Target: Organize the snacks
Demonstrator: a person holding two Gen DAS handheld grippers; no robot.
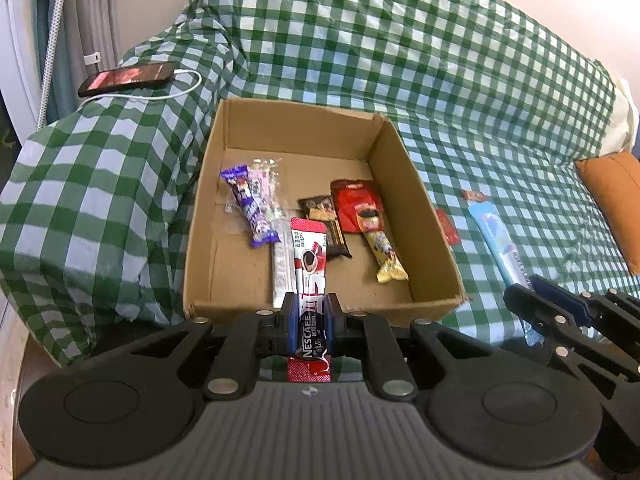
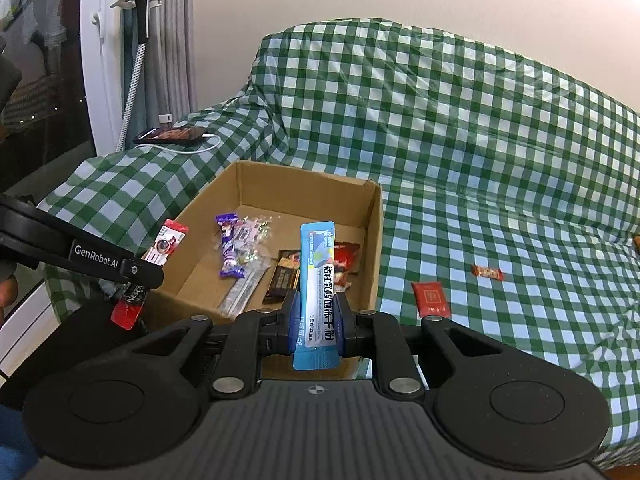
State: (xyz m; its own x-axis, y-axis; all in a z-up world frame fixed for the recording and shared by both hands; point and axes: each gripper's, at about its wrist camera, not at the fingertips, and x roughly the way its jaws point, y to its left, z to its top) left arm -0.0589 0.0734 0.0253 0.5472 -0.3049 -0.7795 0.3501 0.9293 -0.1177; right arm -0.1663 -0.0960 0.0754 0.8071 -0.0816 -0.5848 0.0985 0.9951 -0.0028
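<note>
Nearest the left wrist camera, the left gripper (image 1: 308, 322) has its jaws pinched onto a red Nescafé stick (image 1: 308, 272), whose upper end reaches over the near wall of the cardboard box (image 1: 240, 312); its lower end is cut off behind the gripper body. Inside the box, from left to right, lie a purple wrapper (image 1: 250, 208), a clear packet (image 1: 267, 184) partly under it, a silvery stick (image 1: 282, 268) partly hidden by the Nescafé stick, a dark brown bar (image 1: 326, 226), a red pouch (image 1: 358, 204) and a yellow bar (image 1: 384, 252). Right of the box, on the green checked cover (image 1: 460, 80), a red sachet (image 1: 448, 226) is half hidden by the box wall.

Over in the right wrist view, the right gripper (image 2: 317, 322) has its jaws closed on a light blue stick (image 2: 318, 276), held upright before the box's near right corner. Farther right on the cover lie the red sachet and a small brown candy (image 2: 487, 272), too small to read. Back left, a phone (image 2: 172, 135) on a white cable rests on the armrest.
</note>
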